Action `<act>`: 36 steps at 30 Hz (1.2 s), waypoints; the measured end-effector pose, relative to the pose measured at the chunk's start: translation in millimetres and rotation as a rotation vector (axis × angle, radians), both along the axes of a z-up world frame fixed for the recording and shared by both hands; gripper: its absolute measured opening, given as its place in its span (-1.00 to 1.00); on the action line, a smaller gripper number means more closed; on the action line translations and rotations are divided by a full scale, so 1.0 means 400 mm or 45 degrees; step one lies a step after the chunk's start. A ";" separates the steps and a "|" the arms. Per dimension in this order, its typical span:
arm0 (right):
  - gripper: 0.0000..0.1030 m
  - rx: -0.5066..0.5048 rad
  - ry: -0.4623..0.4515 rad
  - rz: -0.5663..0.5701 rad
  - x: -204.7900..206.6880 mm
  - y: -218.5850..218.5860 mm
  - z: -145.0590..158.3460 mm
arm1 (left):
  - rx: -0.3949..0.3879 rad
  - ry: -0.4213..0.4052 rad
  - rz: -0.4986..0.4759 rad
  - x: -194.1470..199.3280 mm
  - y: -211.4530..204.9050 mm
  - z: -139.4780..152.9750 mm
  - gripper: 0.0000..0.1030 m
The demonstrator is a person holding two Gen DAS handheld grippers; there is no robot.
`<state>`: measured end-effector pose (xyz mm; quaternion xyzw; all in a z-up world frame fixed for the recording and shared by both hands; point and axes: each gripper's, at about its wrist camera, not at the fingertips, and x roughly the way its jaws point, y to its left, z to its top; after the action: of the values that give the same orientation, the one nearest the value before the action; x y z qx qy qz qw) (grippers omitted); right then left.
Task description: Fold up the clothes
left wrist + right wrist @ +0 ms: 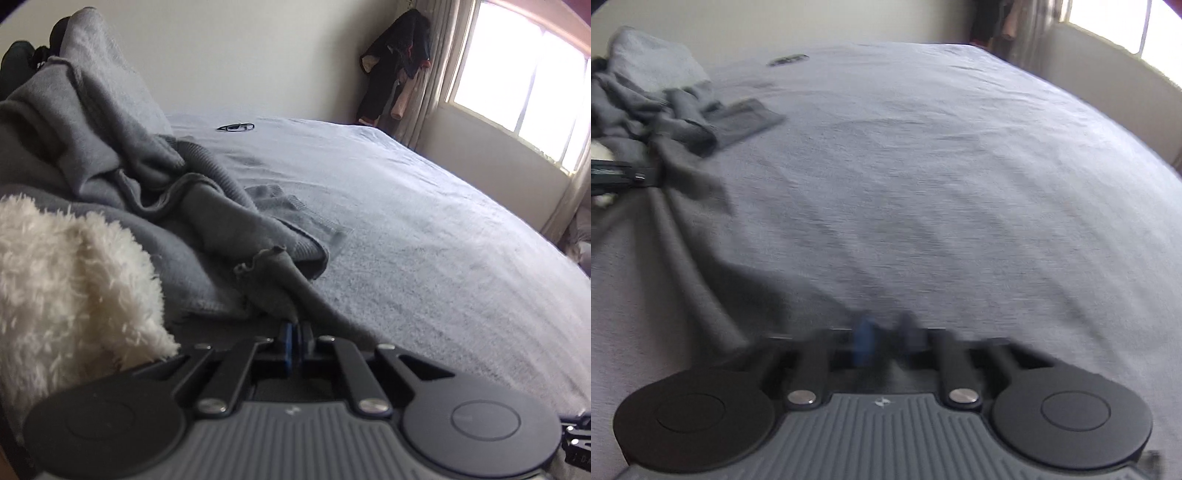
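A grey knit garment [122, 177] lies crumpled on the left of the bed, with a ribbed hem spread flat [295, 218]. My left gripper [295, 328] is shut on a fold of this garment at its near edge. In the right wrist view the same garment [665, 110] lies at the far left, and the left gripper [624, 173] shows there pinching its cloth. My right gripper [886, 328] is blurred; its jaws are close together over grey cloth that stretches from the left, and I cannot tell whether it grips it.
A white fluffy piece [66, 288] sits at the near left. The bed sheet [424, 229] is light grey and wide. A pair of glasses [236, 127] lies far back. Dark clothes [399, 62] hang by the curtain and window [524, 74].
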<state>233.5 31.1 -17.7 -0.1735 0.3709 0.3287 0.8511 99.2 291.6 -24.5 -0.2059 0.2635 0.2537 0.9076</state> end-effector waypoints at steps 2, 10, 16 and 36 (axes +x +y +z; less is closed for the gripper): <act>-0.94 0.005 -0.086 -0.046 -0.019 -0.003 0.010 | -0.027 0.004 -0.003 0.005 0.004 -0.007 -0.94; -0.92 0.011 -0.159 -0.242 0.000 -0.013 0.016 | -0.161 -0.001 -0.014 0.011 0.028 -0.018 -0.81; -0.88 0.224 -0.002 -0.138 0.023 0.035 0.069 | -0.197 -0.003 -0.017 0.010 0.031 -0.020 -0.72; -0.91 0.212 0.057 0.204 0.002 0.316 0.039 | -0.219 -0.041 -0.023 0.000 0.049 -0.029 -0.88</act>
<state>234.4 157.4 -2.1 -0.1238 0.3462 0.4292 0.8250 99.2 311.0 -36.1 -0.2846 0.2716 0.2185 0.8930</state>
